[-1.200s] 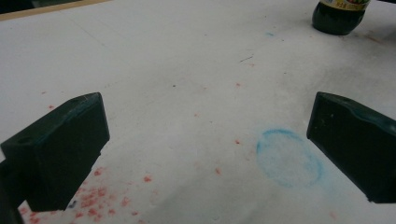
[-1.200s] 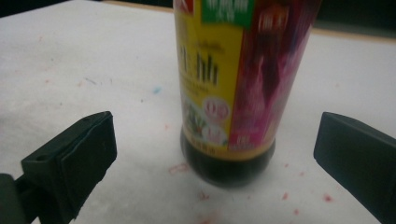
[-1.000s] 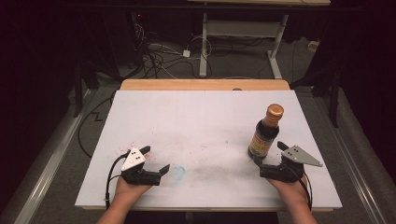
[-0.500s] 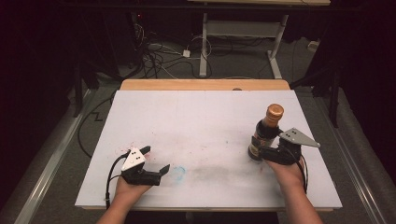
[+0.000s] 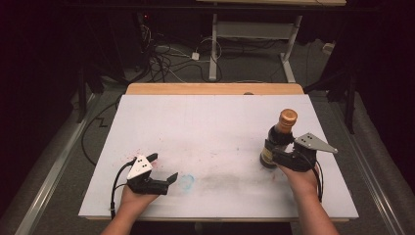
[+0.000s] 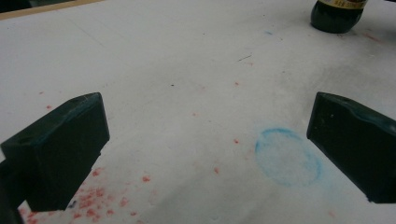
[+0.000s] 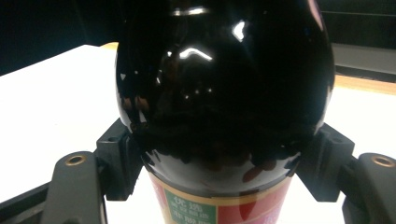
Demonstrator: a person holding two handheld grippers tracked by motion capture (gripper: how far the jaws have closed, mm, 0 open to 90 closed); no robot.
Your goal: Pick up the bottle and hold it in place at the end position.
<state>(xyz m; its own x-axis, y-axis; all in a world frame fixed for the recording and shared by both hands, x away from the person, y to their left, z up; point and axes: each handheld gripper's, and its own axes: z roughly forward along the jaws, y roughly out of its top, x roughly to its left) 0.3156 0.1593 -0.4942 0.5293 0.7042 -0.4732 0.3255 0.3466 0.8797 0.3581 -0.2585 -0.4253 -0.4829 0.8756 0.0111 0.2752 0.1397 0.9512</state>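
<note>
High view: dark glass bottle with a copper-coloured cap (image 5: 279, 138) stands upright on the white table top (image 5: 215, 127), near the right edge, about halfway between the near and far edges. Right gripper (image 5: 277, 155) is at the bottle's lower body, jaws either side of it. Right gripper view: black jaw pads sit against both flanks of the bottle (image 7: 224, 93), just above the red and green label (image 7: 219, 207), so it is clamped on the glass. Glass too dark to tell the contents or fill level. Left gripper (image 5: 163, 168) rests near the near-left corner of the surface, jaws spread wide with nothing between them. Left gripper view: faint blue ring mark (image 6: 288, 157) and red specks (image 6: 93, 198) on the surface between the jaws; bottle base (image 6: 337, 14) well apart at the far side.
</note>
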